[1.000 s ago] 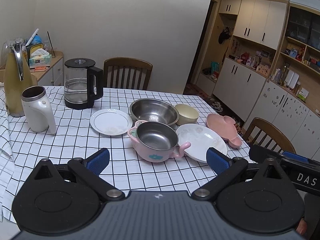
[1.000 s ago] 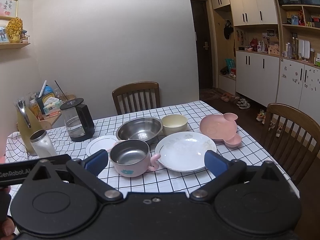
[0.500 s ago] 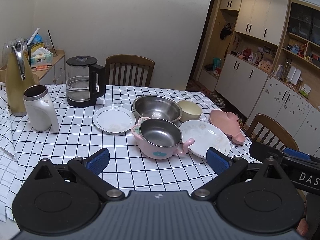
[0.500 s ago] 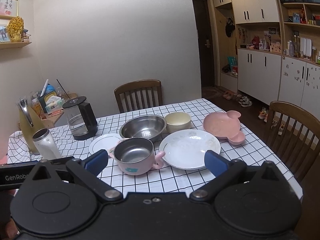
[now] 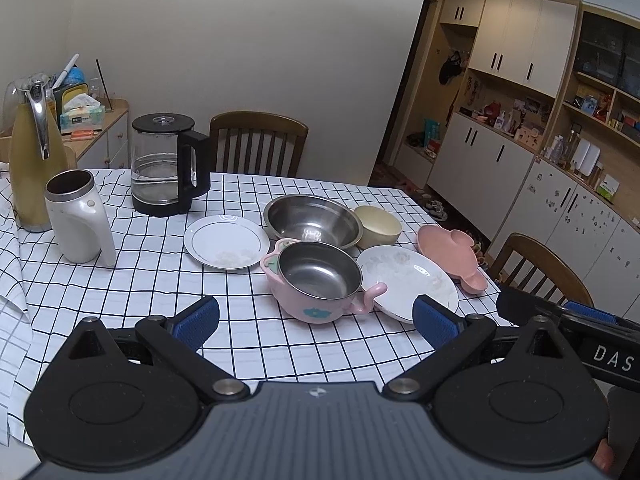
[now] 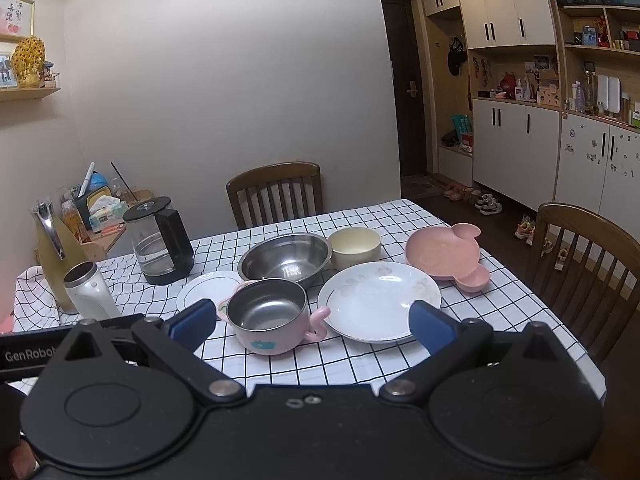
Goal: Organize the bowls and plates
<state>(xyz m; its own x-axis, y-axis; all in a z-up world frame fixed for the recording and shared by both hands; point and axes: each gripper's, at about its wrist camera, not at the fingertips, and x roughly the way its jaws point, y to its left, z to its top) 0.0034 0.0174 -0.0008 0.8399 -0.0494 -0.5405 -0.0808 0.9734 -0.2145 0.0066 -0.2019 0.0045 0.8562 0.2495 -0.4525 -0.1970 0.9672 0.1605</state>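
In the left wrist view, the left gripper point(image 5: 316, 314) is hanging released and empty at lower centre, the pink bowl point(image 5: 318, 280) sitting mid-frame beside the white plate point(image 5: 408, 282). In the right wrist view, the right gripper point(image 6: 312, 326) is gaping empty too, its pads framing the pink bowl point(image 6: 268, 316) and white plate point(image 6: 378, 300) on the table point(image 6: 500, 308).

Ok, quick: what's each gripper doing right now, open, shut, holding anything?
Left gripper: open, holding nothing.
Right gripper: open, holding nothing.

Home dining room: checked tablecloth point(image 5: 120, 292), wooden chairs point(image 6: 276, 192), kettle point(image 5: 166, 164), built-in cupboards point(image 6: 516, 152) (shoes lay beneath).
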